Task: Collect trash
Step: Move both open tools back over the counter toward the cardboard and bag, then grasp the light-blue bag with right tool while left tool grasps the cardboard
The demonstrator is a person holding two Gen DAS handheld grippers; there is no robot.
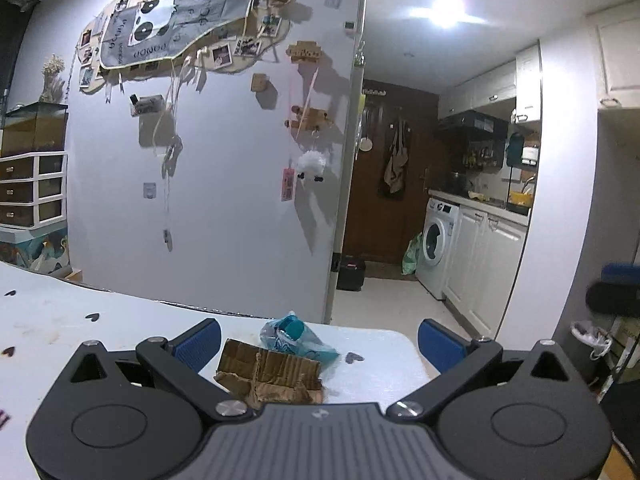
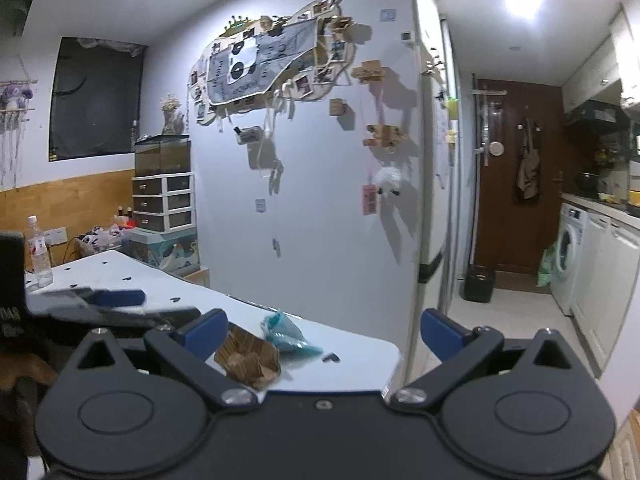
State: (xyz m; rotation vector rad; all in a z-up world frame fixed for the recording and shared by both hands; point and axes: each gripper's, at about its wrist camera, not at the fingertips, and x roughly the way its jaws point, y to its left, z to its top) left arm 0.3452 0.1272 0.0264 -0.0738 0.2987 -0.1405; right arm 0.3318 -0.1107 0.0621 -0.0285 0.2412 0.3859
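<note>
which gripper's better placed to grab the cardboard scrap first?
Left, probably. The left gripper is open with the cardboard scrap lying between its fingers. The right gripper is open too, but the scrap sits by its left finger, off-centre.

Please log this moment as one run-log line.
left tool: open, empty | right tool: open, empty | cardboard scrap, teal wrapper: on table, untouched

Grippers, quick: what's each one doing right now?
Left gripper: open, holding nothing, cardboard scrap just ahead.
Right gripper: open, holding nothing.
</note>
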